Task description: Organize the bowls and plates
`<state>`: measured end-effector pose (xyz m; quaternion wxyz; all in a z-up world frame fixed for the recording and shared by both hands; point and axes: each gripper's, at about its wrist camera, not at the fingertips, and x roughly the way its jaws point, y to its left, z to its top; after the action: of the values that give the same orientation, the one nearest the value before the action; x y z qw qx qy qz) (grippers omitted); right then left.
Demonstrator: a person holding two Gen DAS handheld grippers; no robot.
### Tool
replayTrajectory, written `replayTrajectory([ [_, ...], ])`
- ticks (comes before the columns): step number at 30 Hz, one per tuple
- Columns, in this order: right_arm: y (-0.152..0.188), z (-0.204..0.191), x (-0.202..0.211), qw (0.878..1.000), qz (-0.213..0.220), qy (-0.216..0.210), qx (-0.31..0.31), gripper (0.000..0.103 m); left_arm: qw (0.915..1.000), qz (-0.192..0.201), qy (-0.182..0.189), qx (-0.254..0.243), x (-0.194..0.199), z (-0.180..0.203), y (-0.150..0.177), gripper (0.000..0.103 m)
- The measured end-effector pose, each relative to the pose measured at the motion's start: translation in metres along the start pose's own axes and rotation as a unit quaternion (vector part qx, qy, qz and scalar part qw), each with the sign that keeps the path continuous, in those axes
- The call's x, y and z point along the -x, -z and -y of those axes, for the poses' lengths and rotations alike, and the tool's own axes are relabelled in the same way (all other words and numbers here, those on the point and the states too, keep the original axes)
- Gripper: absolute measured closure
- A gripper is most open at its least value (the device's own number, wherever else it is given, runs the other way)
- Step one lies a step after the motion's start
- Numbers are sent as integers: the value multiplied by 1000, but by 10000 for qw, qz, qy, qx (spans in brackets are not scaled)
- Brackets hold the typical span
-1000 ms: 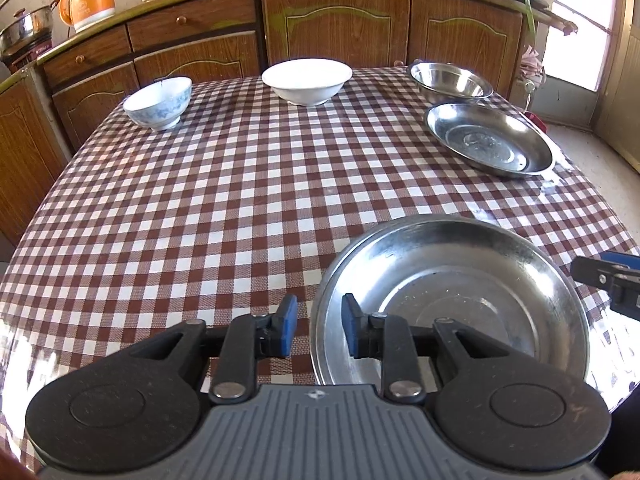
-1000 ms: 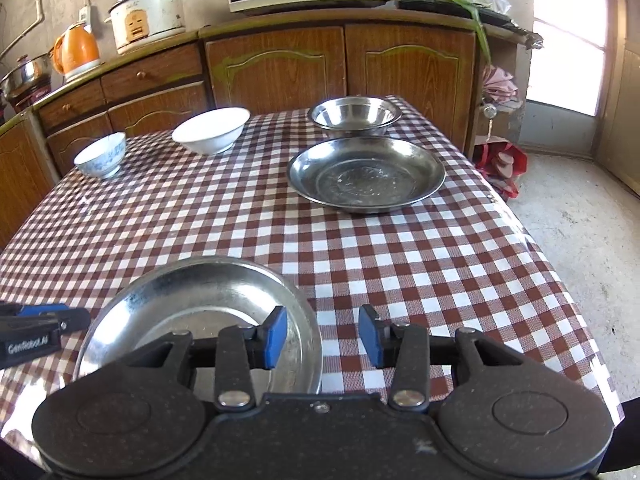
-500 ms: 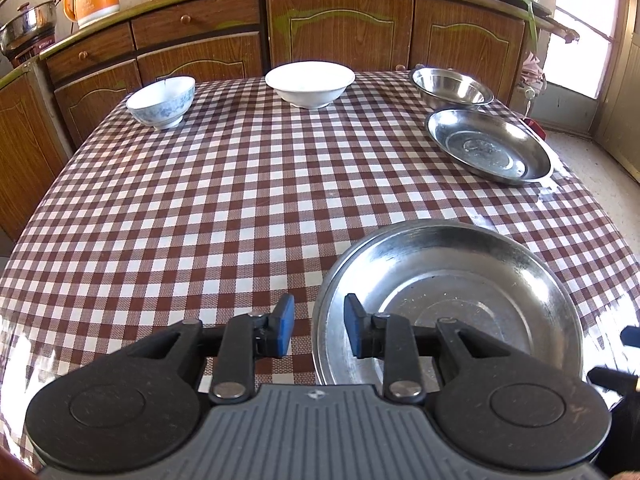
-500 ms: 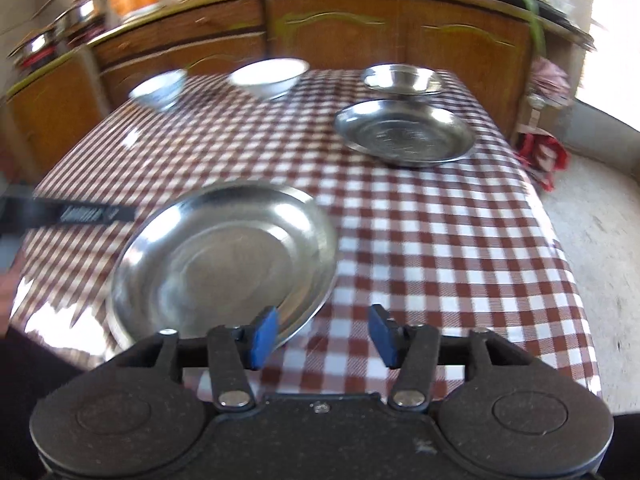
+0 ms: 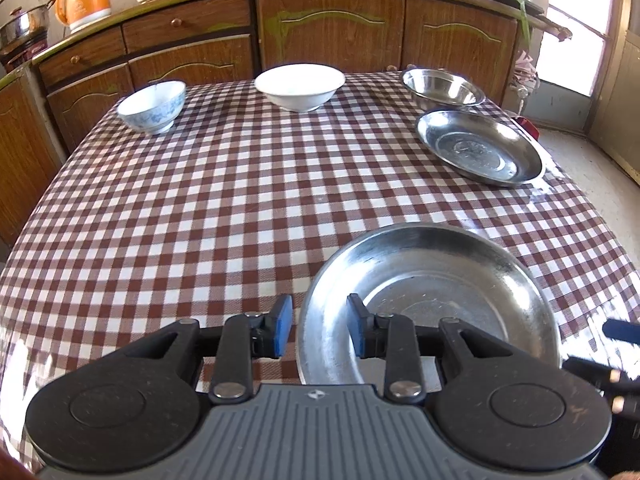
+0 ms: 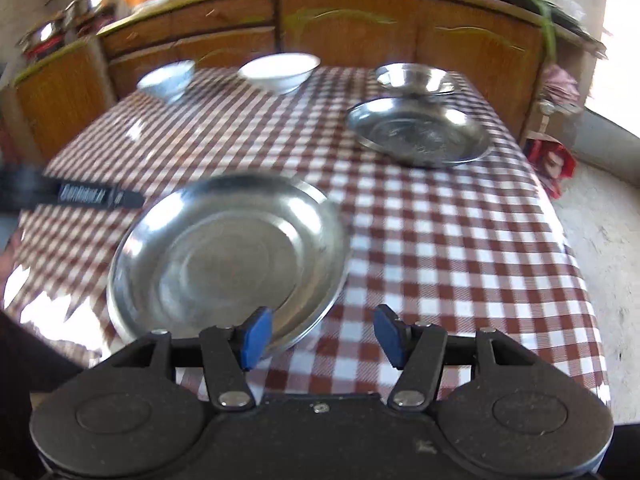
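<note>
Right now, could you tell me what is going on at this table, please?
A person is tidying dishes with two hand-held claws. The left claw straddles the rim of the near steel plate, its pads not pressing. The right claw is opening beside that plate's other edge. Another steel plate and three bowls wait at the far side.

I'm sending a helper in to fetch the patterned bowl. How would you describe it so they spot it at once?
Start at the checked table and look to its far left corner, near the wooden cabinets. The small bowl there is white with a faint blue pattern. Its neighbour, the plain white bowl, is wider and shallower; the other dishes are steel.
</note>
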<state>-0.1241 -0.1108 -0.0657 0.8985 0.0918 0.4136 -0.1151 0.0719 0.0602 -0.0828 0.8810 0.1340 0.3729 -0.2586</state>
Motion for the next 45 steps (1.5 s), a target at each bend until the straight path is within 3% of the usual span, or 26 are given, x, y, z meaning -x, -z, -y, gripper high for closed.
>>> replayTrajectory([
  [13,-54,48,6,9923,800,546,-773,30,9994,285,51,-208,3,27,-45,64],
  [19,-75,66,8,9887,1051,660,-841,27,9996,200,123,-148,-10,36,-66,63],
  [45,-128,142,-39,9782,1238,960,-1362,26,9996,22,150,-237,-66,75,-126,55],
])
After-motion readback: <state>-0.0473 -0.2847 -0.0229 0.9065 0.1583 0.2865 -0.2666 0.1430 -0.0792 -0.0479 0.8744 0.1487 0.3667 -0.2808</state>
